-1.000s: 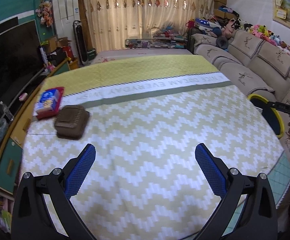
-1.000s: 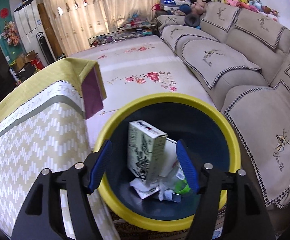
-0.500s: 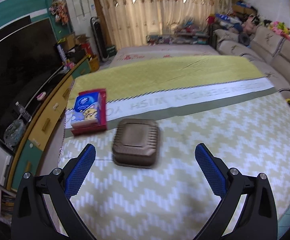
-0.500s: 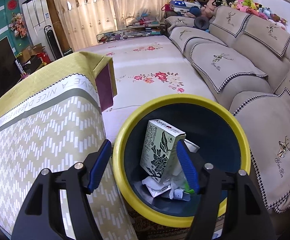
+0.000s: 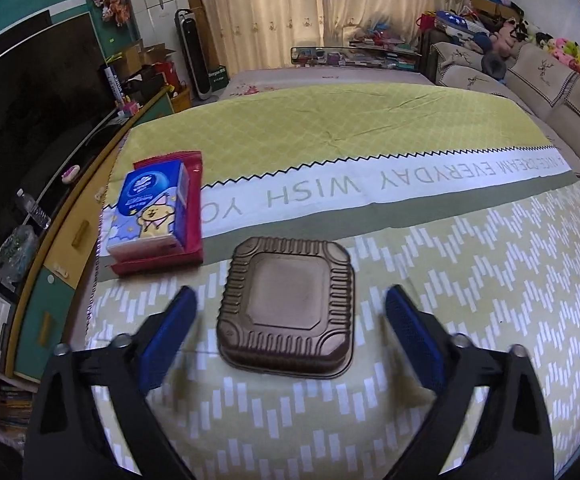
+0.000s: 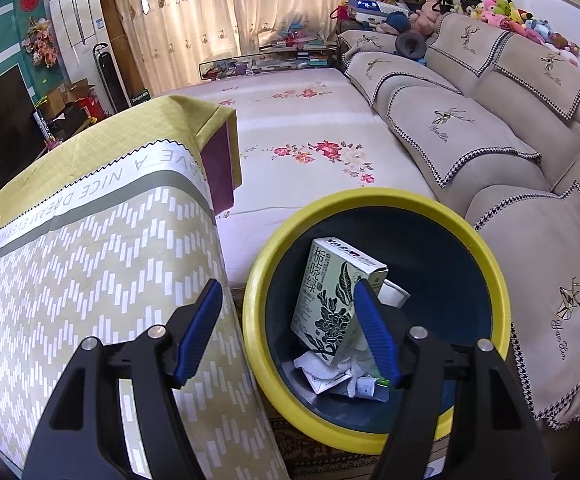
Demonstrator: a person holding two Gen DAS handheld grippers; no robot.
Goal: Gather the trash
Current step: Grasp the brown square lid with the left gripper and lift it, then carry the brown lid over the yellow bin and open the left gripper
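Brown tray [image 5: 288, 306] between closing left gripper [image 5: 290, 312] jaws, untouched.

Home living room: beige sofa [image 6: 469, 128] with plush toys [image 6: 505, 12] far right of the fingers, dark TV [image 5: 22, 128] far left, curtains [image 5: 309, 12] ahead, cloth-covered table [image 5: 369, 132].

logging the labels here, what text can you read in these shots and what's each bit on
"WISH YO", "DREAM EVERYDAY": tablecloth band, upside down in the left wrist view.
"A NICE DREAM": same band in the right wrist view.
Large Chinese characters: green carton in the bin; I can't read them surely.
Tissue pack: print too blurred.
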